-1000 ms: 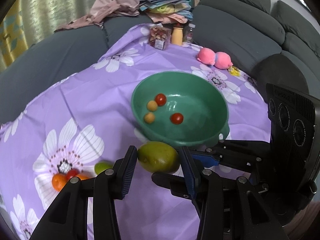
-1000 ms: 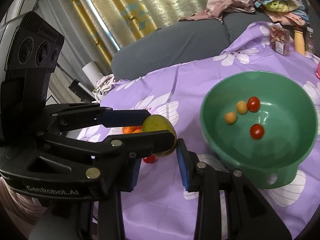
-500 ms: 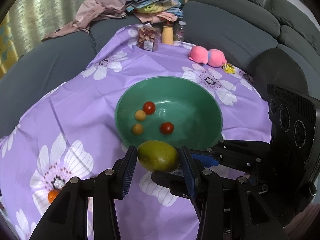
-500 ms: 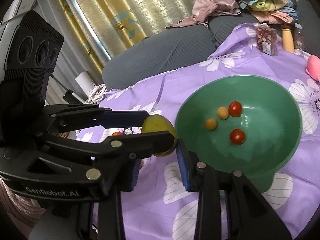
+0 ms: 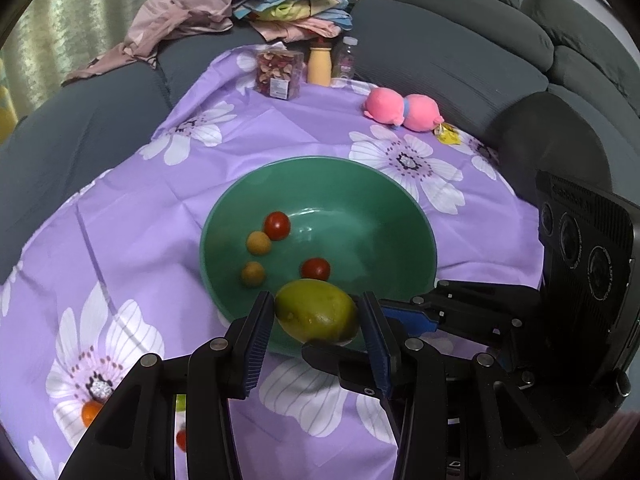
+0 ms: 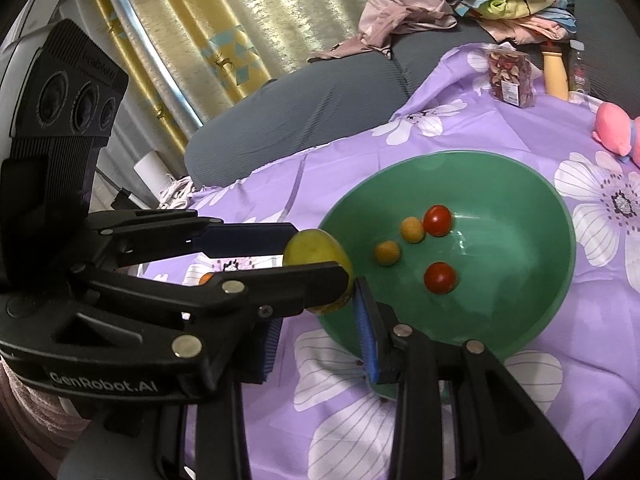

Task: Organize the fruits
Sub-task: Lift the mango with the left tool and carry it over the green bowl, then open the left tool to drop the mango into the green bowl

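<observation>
My left gripper (image 5: 316, 318) is shut on a green-yellow mango (image 5: 316, 316) and holds it over the near rim of the green bowl (image 5: 400, 208). The bowl holds two red cherry tomatoes (image 5: 277, 225) and two small orange fruits (image 5: 258, 243). In the right wrist view the left gripper (image 6: 316, 256) holds the mango (image 6: 312, 246) at the bowl's (image 6: 520, 320) left rim. My right gripper (image 6: 316, 332) is open and empty just below it. Small fruits lie on the cloth at lower left, an orange one (image 5: 90, 412) among them.
The purple flowered cloth (image 5: 160, 208) covers a grey sofa. A pink plush toy (image 5: 400, 110), a snack box (image 5: 278, 74) and bottles (image 5: 320, 64) stand at the far end. Clothes (image 5: 280, 4) are piled behind. A curtain (image 6: 200, 20) hangs at the left.
My left gripper has carried the mango forward from above the cloth to over the bowl's near rim. The right gripper has followed alongside, still open.
</observation>
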`<state>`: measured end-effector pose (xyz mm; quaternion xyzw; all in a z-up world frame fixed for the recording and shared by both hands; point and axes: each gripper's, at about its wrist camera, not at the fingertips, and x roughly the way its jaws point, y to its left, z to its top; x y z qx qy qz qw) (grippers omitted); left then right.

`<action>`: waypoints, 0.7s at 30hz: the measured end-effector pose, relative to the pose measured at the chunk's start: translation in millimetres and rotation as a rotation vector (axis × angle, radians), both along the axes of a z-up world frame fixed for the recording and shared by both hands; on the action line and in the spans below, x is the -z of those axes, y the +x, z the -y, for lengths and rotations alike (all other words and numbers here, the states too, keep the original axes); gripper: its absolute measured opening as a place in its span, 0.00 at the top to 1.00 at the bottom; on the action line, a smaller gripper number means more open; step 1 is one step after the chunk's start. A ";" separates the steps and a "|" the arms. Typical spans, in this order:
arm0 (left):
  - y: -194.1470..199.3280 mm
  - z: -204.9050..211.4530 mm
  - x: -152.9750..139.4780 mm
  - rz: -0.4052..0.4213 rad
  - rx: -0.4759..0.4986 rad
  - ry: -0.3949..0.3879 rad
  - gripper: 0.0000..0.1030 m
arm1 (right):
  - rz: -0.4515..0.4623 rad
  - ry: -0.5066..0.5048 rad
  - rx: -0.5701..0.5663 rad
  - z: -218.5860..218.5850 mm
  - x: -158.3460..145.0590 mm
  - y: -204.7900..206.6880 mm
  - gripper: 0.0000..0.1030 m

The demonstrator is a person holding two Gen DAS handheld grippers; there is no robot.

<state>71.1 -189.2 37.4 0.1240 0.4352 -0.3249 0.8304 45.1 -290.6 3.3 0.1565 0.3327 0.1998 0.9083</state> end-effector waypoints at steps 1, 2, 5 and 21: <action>0.9 0.7 0.6 -0.003 0.001 -0.001 0.57 | -0.002 0.001 0.002 0.4 0.7 -0.8 0.66; 0.9 1.2 1.3 -0.004 0.003 -0.002 0.57 | -0.004 0.001 0.004 1.0 1.1 -0.5 0.66; 2.7 2.4 3.2 -0.009 0.006 -0.004 0.57 | -0.009 0.000 0.008 2.2 1.7 1.2 0.66; 10.2 5.7 10.3 -0.045 0.015 -0.017 0.57 | -0.029 -0.030 0.028 4.4 4.4 4.1 0.66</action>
